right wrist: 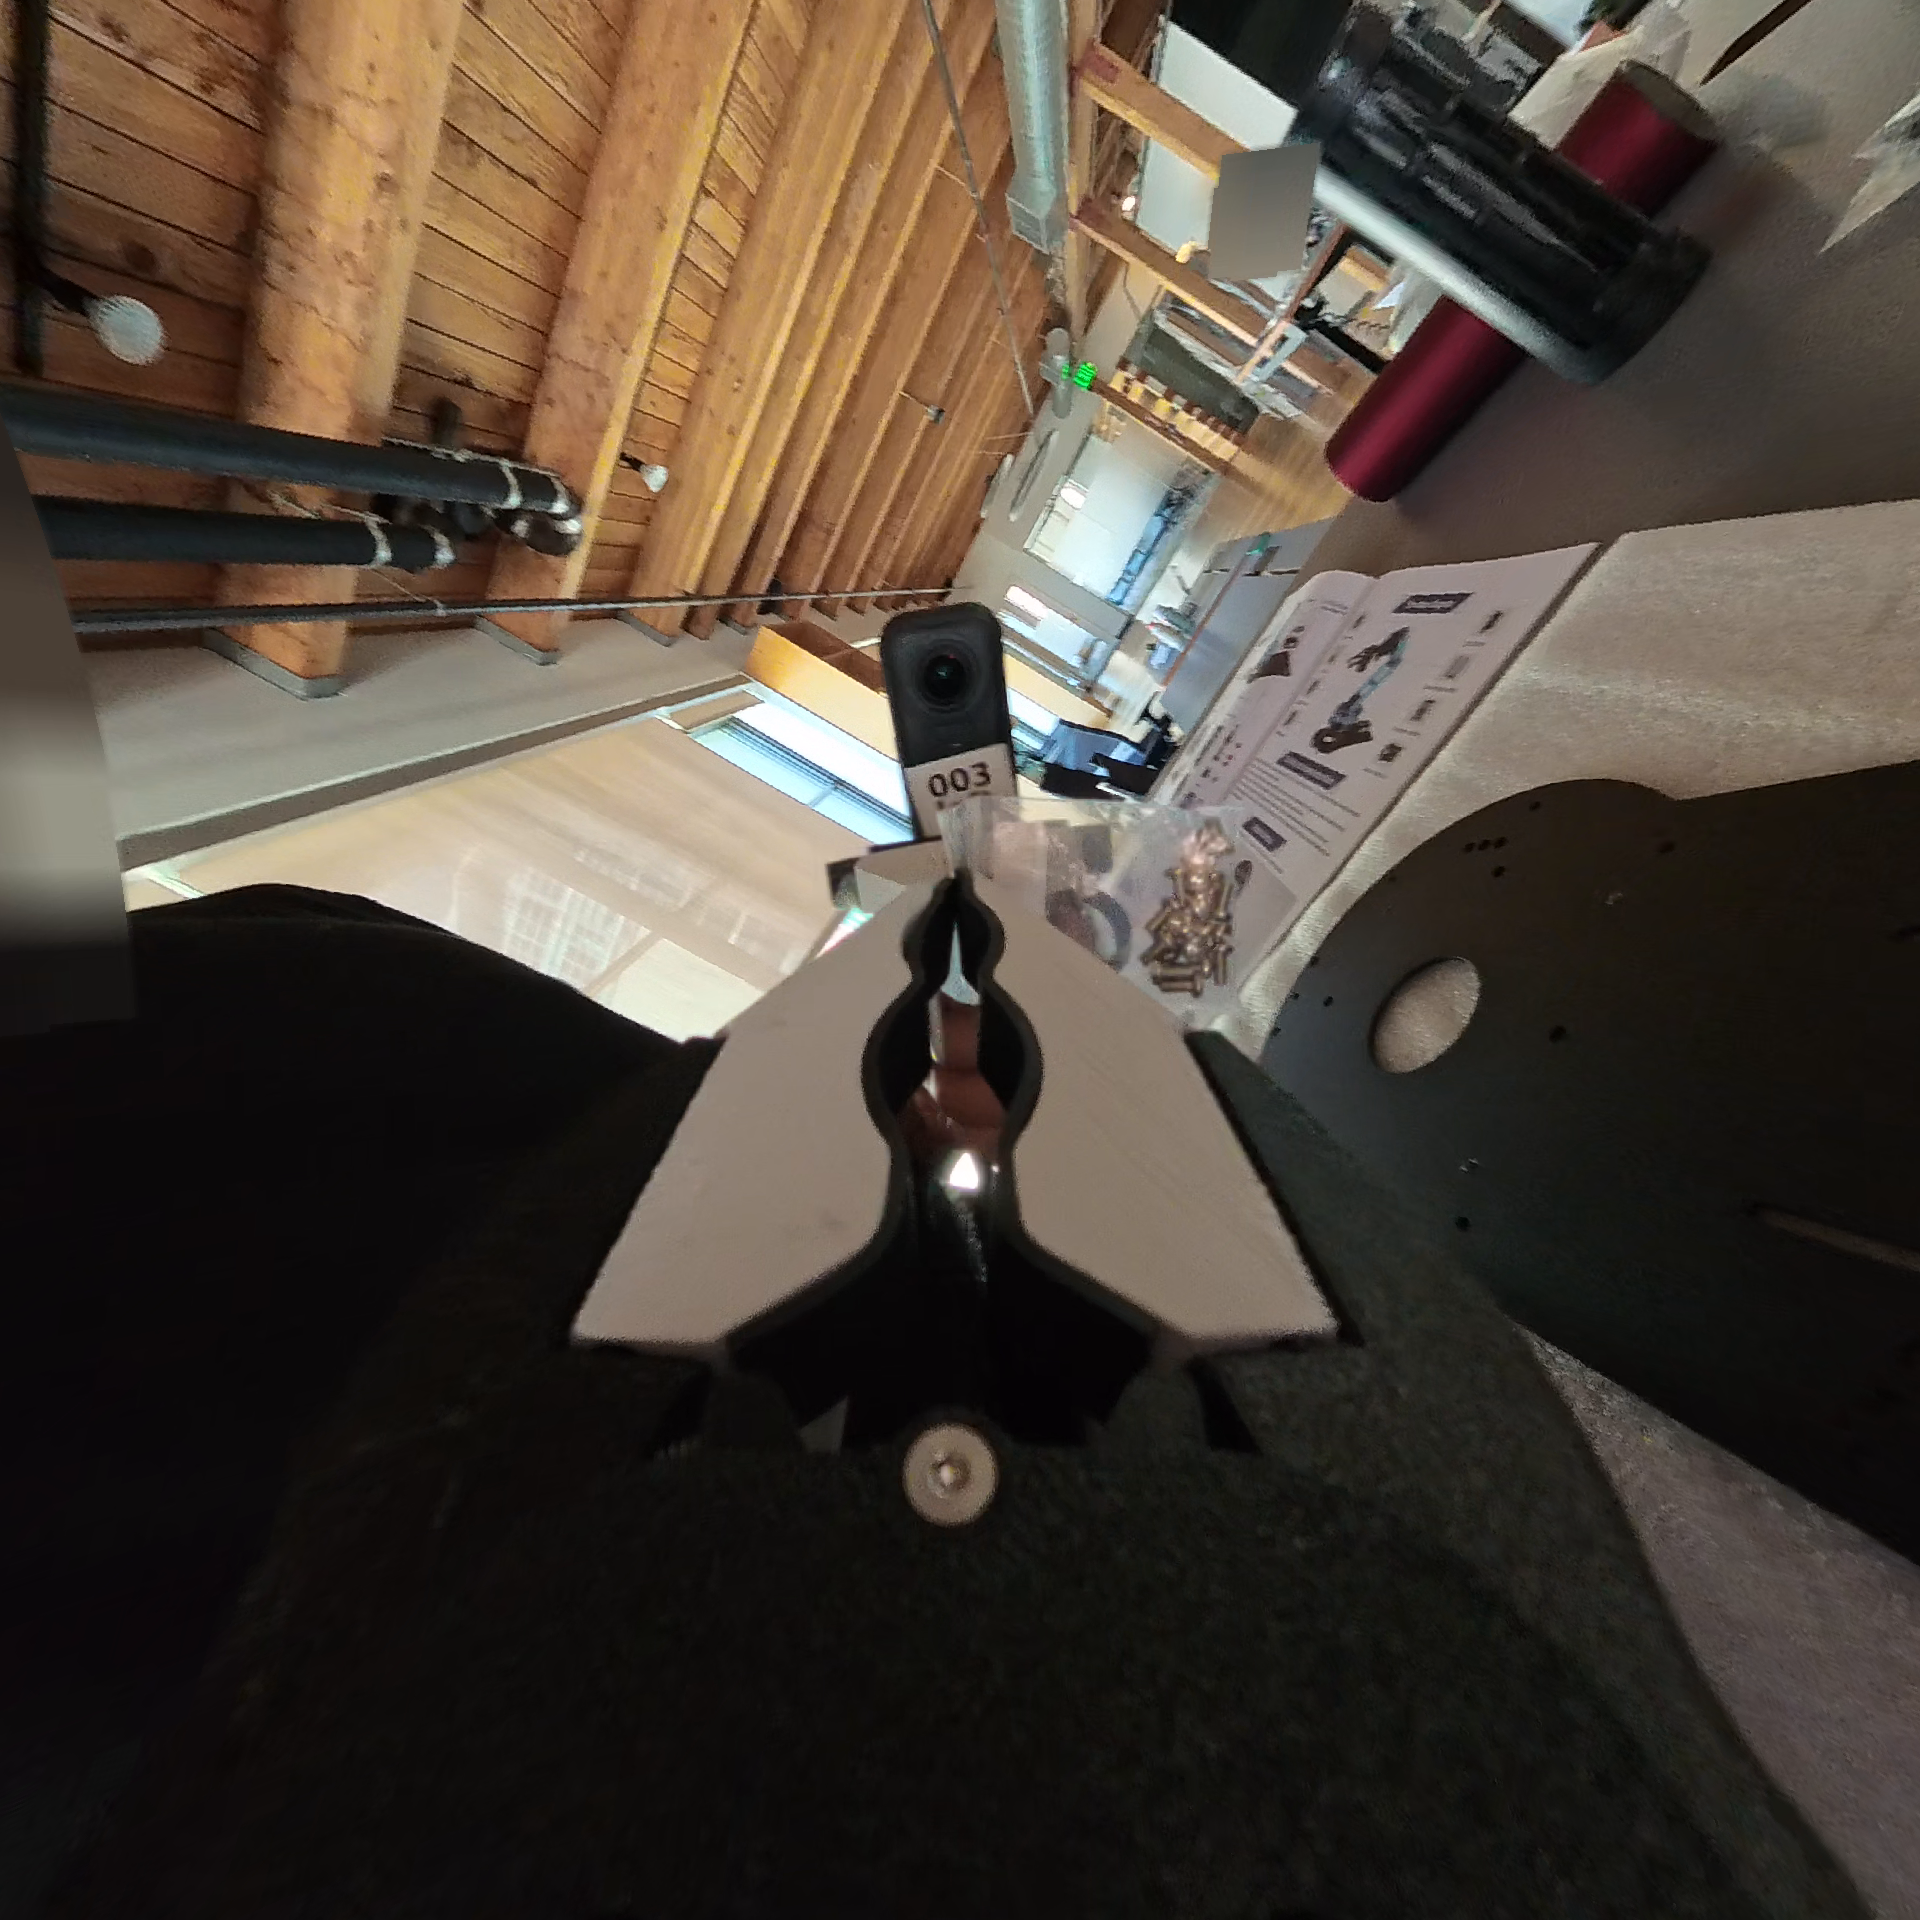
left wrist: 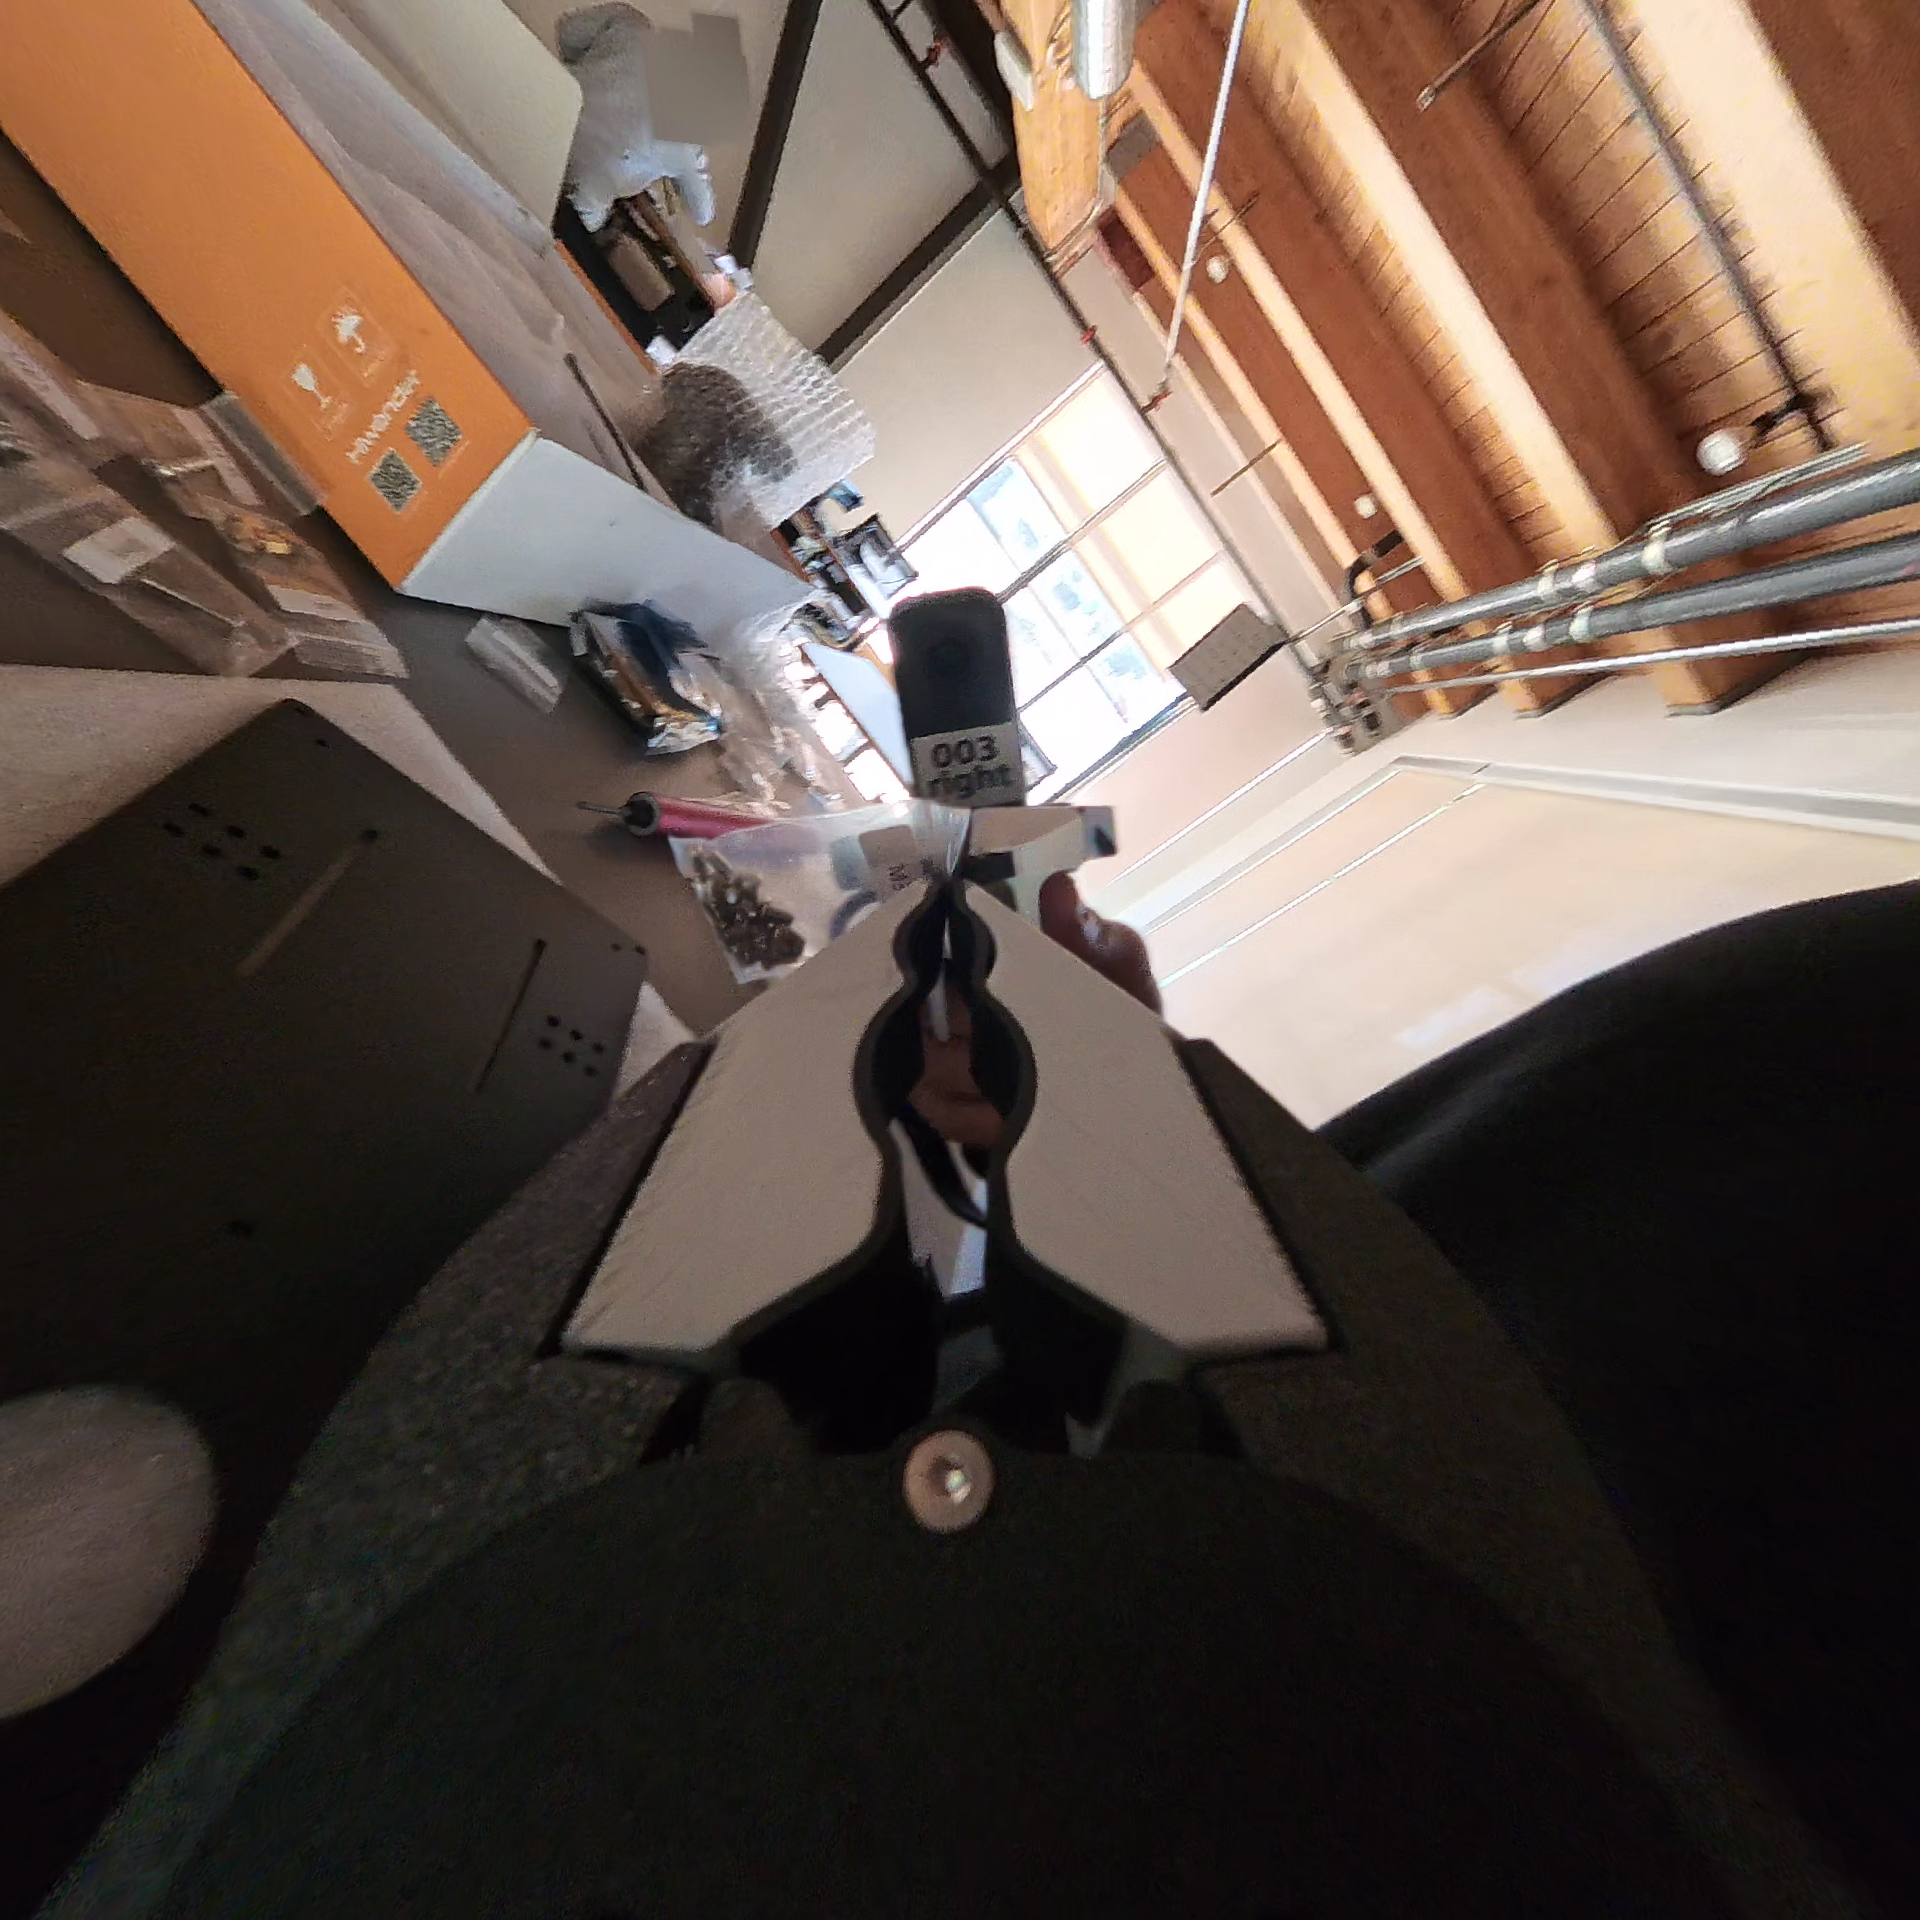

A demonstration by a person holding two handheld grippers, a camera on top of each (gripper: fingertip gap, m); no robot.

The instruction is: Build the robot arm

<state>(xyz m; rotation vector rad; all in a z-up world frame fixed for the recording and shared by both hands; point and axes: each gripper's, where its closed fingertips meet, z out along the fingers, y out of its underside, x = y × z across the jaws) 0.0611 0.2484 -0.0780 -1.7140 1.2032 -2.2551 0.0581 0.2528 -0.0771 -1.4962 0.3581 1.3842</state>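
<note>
Bag (left wrist: 831, 883) of screws is up off the table, L gripper (left wrist: 951, 891) and R gripper (right wrist: 958, 885) both clamped on its top edge from opposite sides, seal unopened afaict.

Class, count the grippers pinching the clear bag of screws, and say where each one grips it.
2. The left gripper and the right gripper are both shut on the same top edge of the clear bag of screws, meeting tip to tip, held up above the table.
</note>
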